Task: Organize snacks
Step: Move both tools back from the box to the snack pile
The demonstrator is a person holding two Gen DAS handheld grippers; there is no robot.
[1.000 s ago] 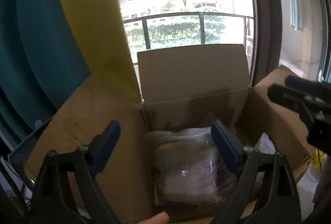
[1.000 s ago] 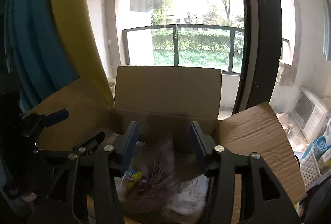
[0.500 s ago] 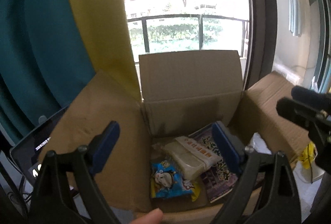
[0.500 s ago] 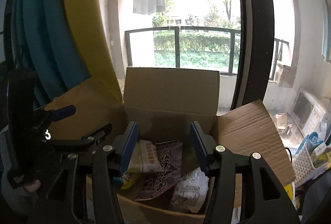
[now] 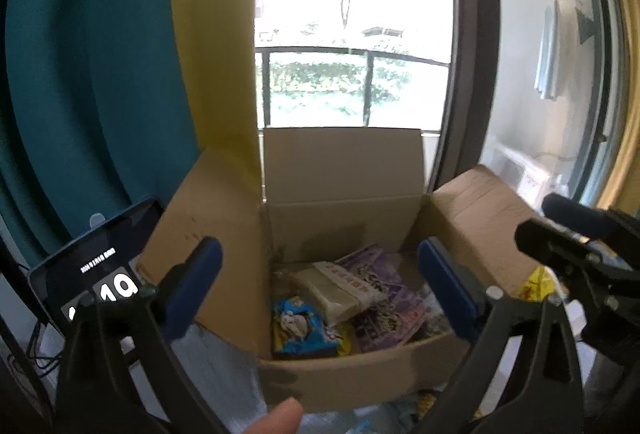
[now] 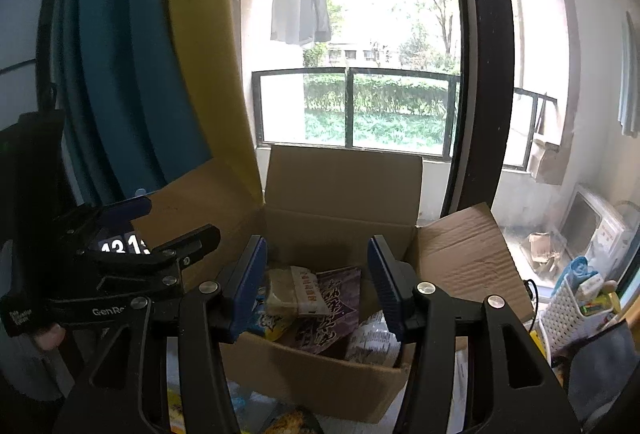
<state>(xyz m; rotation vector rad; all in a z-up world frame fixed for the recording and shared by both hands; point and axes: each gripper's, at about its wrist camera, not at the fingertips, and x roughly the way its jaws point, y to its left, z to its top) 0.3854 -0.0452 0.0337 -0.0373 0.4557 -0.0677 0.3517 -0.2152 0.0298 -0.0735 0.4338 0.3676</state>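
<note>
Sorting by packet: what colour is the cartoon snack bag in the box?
Blue, yellow-edged snack bag; clearest in the left wrist view.

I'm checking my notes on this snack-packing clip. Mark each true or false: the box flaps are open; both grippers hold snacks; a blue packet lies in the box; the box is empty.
1. The cardboard box has its flaps open. True.
2. Both grippers hold snacks. False: the left gripper and right gripper hold nothing between their pads.
3. A blue packet lies in the box. True.
4. The box is empty. False: it also holds a purple packet and a pale wrapped block.
</note>
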